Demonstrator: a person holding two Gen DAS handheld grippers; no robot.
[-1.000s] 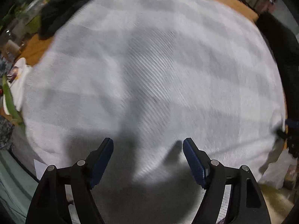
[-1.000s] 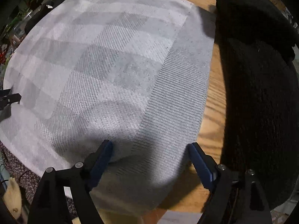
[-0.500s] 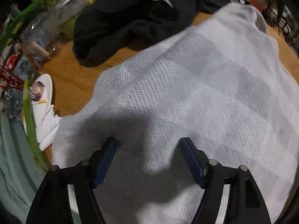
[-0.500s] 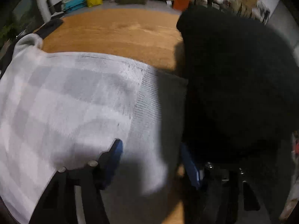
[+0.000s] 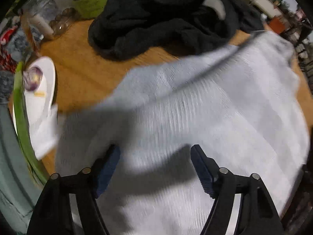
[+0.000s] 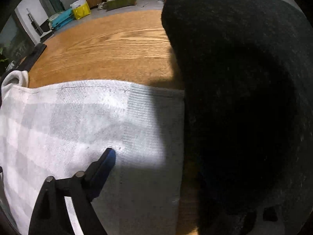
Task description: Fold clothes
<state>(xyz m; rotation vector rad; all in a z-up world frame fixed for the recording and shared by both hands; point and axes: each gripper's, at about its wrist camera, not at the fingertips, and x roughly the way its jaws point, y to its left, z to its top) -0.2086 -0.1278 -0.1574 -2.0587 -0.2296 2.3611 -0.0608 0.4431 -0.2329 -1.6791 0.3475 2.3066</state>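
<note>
**A:** What is your left gripper (image 5: 154, 168) doing?

**B:** Its two blue-padded fingers (image 5: 201, 170) are standing wide apart, holding nothing. The white sweater (image 5: 205, 121) is lying right under them and spreading away toward one o'clock. The cloth is blurring in this view, so I am not reading its weave well.

**A:** And beyond the sweater?

**B:** The wooden table (image 5: 84, 74) is showing at about eleven o'clock. A white plate (image 5: 41, 84) with something purple on it is sitting at nine o'clock, beside a long green stalk (image 5: 21, 117). Farther off, at twelve o'clock, a black garment (image 5: 162, 21) is lying in a heap, touching the sweater's far edge. Behind it, at about ten o'clock, glass jars (image 5: 58, 5) are standing at the table's rim.

**A:** What about the right gripper (image 6: 148, 168)?

**B:** I am seeing only one finger (image 6: 105, 162), at seven o'clock, resting on the checked part of the sweater (image 6: 78, 121). The other is lost in dark shadow, so I cannot tell whether the jaws are parted or closed.

**A:** What is lying around it?

**B:** The sweater's ribbed band (image 6: 152, 117) is running just past the finger toward twelve o'clock. A big black garment (image 6: 244, 98) is filling everything from one to five o'clock, meeting the band's edge. Bare table (image 6: 109, 47) is stretching away at twelve o'clock, with boxes and bags (image 6: 80, 9) on the floor beyond.
</note>
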